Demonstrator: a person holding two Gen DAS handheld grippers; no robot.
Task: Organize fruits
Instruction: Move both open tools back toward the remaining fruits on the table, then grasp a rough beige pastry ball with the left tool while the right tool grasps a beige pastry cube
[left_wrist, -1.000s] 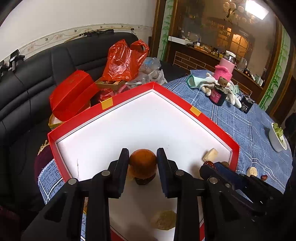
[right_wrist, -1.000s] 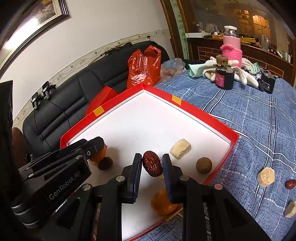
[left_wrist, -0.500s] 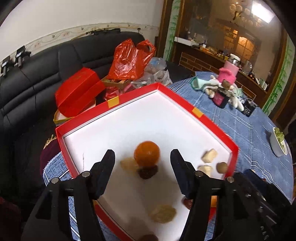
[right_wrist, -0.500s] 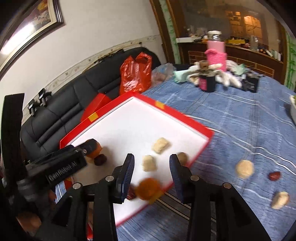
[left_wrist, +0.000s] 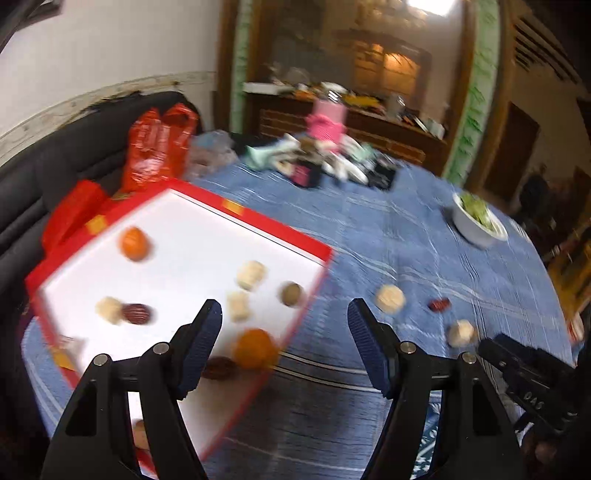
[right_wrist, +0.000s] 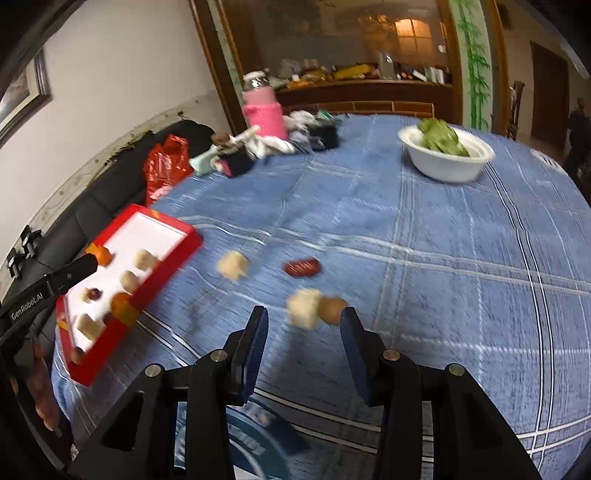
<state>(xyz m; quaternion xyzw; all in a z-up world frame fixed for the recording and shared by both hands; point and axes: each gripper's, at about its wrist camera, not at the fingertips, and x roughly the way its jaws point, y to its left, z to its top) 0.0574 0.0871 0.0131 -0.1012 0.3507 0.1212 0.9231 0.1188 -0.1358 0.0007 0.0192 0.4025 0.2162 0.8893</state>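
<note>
Left gripper (left_wrist: 284, 347): I see it opening, empty; tray (left_wrist: 258, 225) ahead-left, oranges (left_wrist: 255, 349) inside.
Right gripper (right_wrist: 303, 339): opening, empty; pale piece (right_wrist: 304, 306) just ahead on desk (right_wrist: 443, 258), date (right_wrist: 303, 267) beyond.

Tray (right_wrist: 173, 254) seemingly left of bowl (right_wrist: 447, 166)

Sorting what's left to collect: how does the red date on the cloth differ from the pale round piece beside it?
The red date is dark red, glossy and elongated; the pale round piece is cream, matte and chunkier. The date lies farther from the red tray; the pale piece lies nearer to it. Both rest loose on the blue tablecloth, outside the tray.
</note>
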